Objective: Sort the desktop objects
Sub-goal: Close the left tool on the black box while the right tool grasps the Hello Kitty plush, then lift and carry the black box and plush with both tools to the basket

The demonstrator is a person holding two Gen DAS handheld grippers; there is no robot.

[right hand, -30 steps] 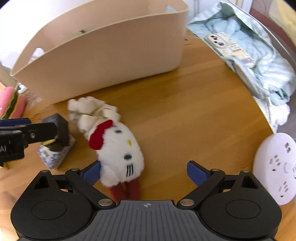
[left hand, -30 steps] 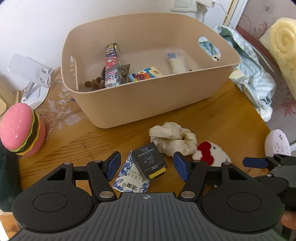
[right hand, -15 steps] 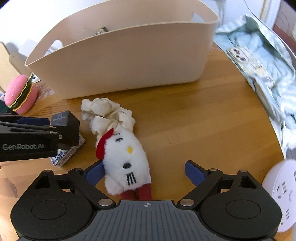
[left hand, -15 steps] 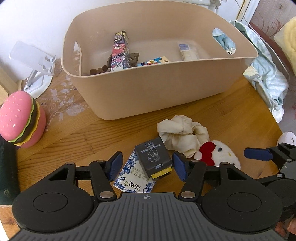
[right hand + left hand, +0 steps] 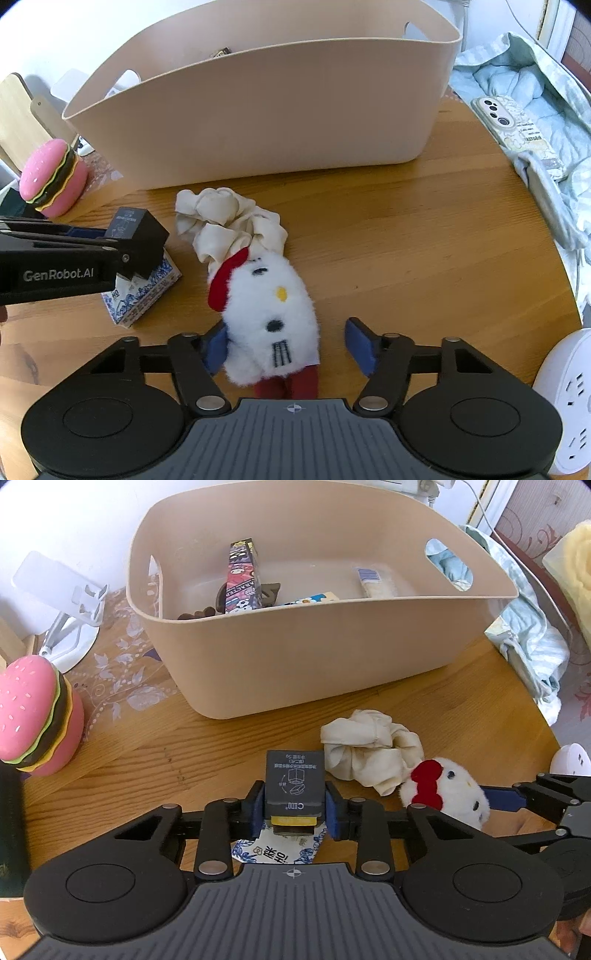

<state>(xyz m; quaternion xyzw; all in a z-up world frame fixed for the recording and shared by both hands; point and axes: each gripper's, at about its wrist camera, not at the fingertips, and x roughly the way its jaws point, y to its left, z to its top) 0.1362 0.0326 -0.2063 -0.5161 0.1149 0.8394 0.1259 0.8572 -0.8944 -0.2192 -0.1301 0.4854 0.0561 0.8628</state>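
On the table (image 5: 155, 760), left gripper (image 5: 294, 806): closing, pads pressed against black box (image 5: 294, 779).
Right gripper (image 5: 286, 345): closing, plush toy (image 5: 271, 314) between, right pad apart.

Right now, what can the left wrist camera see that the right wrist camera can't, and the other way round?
Only the left wrist view looks into the beige bin, showing a colourful carton and other small packets inside, plus a white stand beside it. Only the right wrist view shows a phone on the blue bedding. Both show the black box between the left gripper's closing jaws, the white plush cat between the right gripper's closing jaws, the cream cloth and the burger toy.
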